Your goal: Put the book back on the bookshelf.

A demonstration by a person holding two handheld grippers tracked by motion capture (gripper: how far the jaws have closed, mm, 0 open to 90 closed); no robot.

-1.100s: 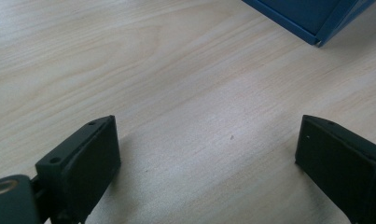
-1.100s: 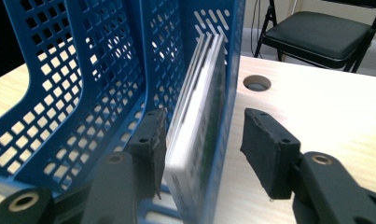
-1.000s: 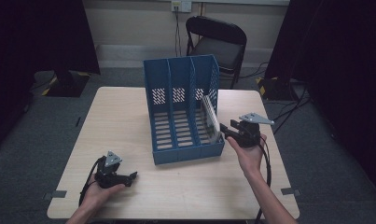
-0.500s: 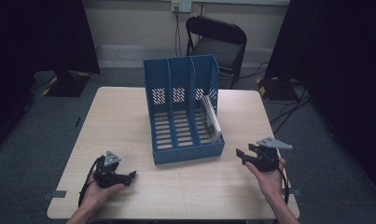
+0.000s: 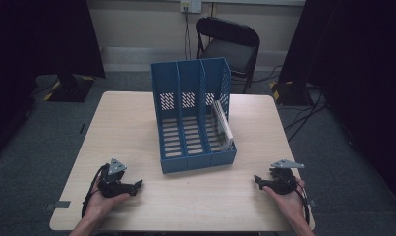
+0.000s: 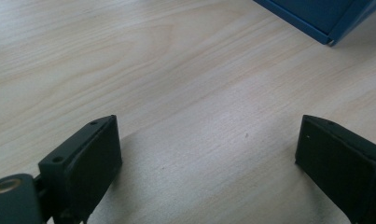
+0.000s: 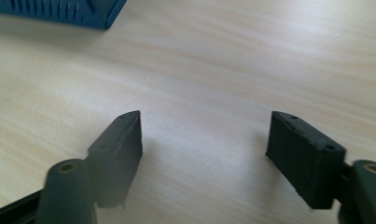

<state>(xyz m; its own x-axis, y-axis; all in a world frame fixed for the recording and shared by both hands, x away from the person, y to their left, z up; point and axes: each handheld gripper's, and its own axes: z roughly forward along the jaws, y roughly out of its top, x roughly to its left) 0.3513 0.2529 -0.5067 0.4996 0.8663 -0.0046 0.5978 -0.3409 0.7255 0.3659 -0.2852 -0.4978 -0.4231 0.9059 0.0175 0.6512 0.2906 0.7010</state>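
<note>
Black folding chair (image 5: 228,45) behind table, grey carpet (image 5: 38,128), black curtains (image 5: 43,37), pale wall (image 5: 141,24)

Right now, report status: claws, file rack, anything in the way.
Both claws open, empty: left claw, right claw, low over the table; right's jaws just opened. White sheets stand in blue file rack, right slot. Nothing between.

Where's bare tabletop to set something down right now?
Free: the strip between the left gripper and right gripper, in front of the blue file rack; also both flanks of the rack. Crowded: the rack's right slot, holding a white booklet.
</note>
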